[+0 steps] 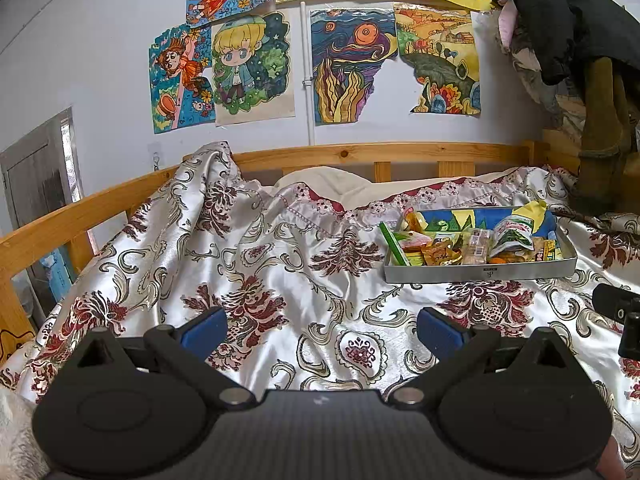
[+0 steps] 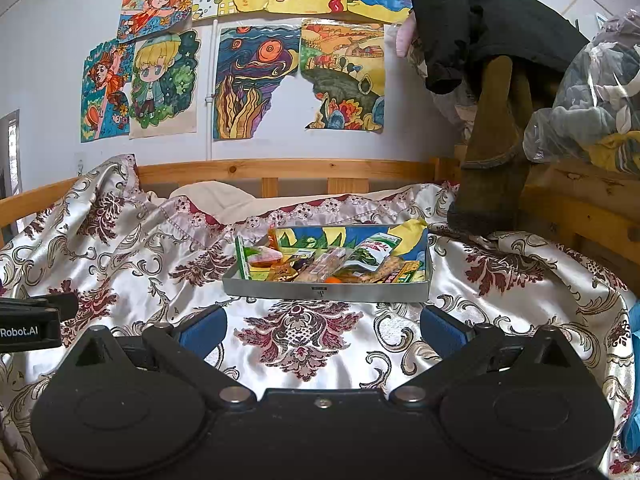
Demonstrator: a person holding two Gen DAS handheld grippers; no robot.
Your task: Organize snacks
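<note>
The snacks (image 2: pixel 332 262) lie heaped together in a shallow grey metal tray (image 2: pixel 326 292) that rests on the bed's patterned satin bedspread (image 2: pixel 300 336), toward the far side near the wooden headboard rail (image 2: pixel 280 168). Among them a green-and-white pouch (image 2: pixel 370 254) leans across the middle, a yellow packet (image 2: pixel 410 236) stands against the tray's far right corner, and a thin green box (image 2: pixel 241 258) is propped along the left wall. The tray's floor shows a bright blue, yellow and green picture.

In the right wrist view the tray sits straight ahead of the right gripper (image 2: pixel 322 330), apart from it, with bare bedspread between. The blue-padded fingers (image 2: pixel 202 330) stand wide apart and hold nothing.

In the left wrist view the tray (image 1: pixel 480 274) lies ahead and to the right of the left gripper (image 1: pixel 320 330), which hovers over the bedspread (image 1: pixel 280 264). Its fingers (image 1: pixel 204 330) are also spread wide and empty. Part of the other gripper shows at the right edge.

On the white wall behind hang colourful drawings (image 2: pixel 256 80). Dark clothing (image 2: pixel 480 20) and a brown boot (image 2: pixel 492 140) hang at the right by the bed frame.
</note>
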